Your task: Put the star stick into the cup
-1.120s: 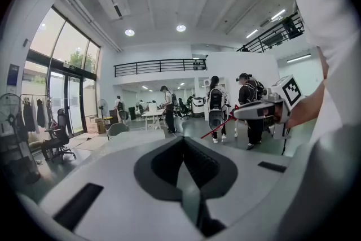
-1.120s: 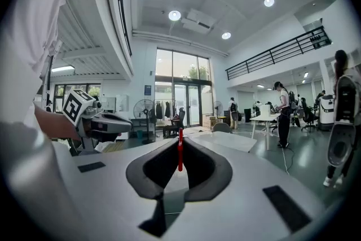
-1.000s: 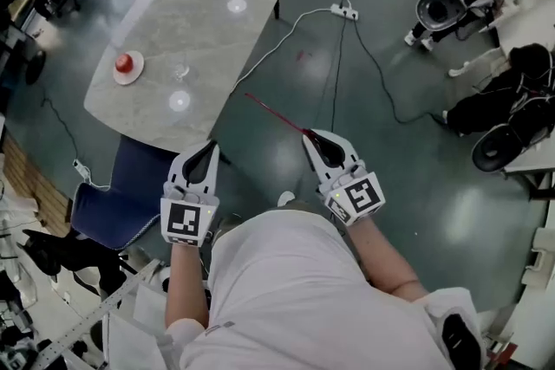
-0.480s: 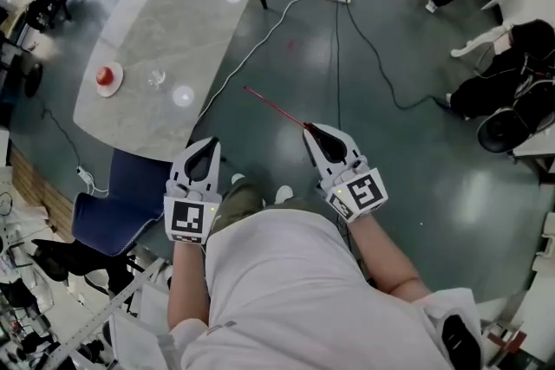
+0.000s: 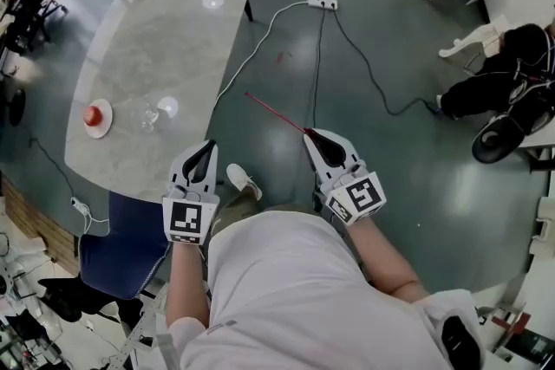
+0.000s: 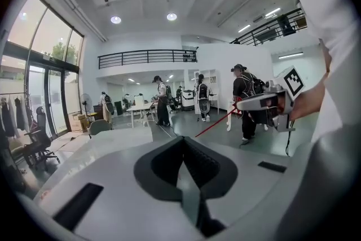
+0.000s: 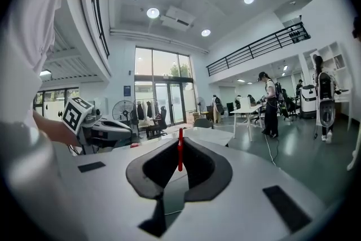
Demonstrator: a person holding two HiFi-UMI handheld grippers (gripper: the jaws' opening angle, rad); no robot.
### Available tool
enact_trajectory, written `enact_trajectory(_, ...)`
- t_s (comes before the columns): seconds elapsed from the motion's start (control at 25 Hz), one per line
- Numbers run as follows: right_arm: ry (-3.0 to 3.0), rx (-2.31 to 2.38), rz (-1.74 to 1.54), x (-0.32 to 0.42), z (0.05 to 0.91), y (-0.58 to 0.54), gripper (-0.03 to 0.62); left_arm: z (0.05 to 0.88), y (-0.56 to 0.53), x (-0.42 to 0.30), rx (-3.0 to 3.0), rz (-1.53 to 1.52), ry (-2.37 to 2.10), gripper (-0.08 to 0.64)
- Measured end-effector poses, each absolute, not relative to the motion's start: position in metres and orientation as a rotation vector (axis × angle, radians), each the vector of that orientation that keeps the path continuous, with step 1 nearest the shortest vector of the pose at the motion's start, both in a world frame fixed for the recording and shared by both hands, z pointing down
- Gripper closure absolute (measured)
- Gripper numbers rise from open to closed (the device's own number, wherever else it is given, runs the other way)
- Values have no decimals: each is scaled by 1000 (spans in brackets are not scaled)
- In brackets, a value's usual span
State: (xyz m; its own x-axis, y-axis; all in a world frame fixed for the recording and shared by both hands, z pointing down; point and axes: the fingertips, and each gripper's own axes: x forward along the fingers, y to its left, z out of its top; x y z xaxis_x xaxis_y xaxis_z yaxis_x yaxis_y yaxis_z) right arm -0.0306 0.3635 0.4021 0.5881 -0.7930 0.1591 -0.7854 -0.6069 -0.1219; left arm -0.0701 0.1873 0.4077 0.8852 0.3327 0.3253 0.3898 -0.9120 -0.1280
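Observation:
The star stick [image 5: 276, 113] is a thin red rod that points up-left over the floor from my right gripper [image 5: 310, 133], which is shut on its near end. In the right gripper view the stick [image 7: 180, 155] stands upright between the closed jaws. A clear glass cup [image 5: 149, 113] stands on the marble table [image 5: 173, 22], left of both grippers. My left gripper [image 5: 208, 145] is shut and holds nothing, just off the table's near edge. The left gripper view shows the right gripper [image 6: 265, 102] with the stick [image 6: 214, 126] slanting down.
A red object on a white plate [image 5: 95, 116] sits left of the cup. A blue chair [image 5: 121, 243] stands below the table's near edge. A power strip [image 5: 321, 3] and cables cross the floor. Dark equipment [image 5: 512, 100] lies at the right. The person's shoe [image 5: 243, 180] shows between the grippers.
The table, cup and plate have slid left and down in the head view as the person walks. Both grippers keep the same pose and the right one still grips the stick.

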Motion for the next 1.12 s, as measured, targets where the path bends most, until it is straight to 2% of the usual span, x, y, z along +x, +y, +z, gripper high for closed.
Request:
enact_trajectory(0.36, 1379, -2770, -321, 37, 400, 286, 565, 422, 110, -14, -2893, -457, -576, 557)
enact_trajectory(1.12, 1947, -2496, -410, 90, 404, 118, 565, 447, -20, -22, -3032, -598, -77, 557)
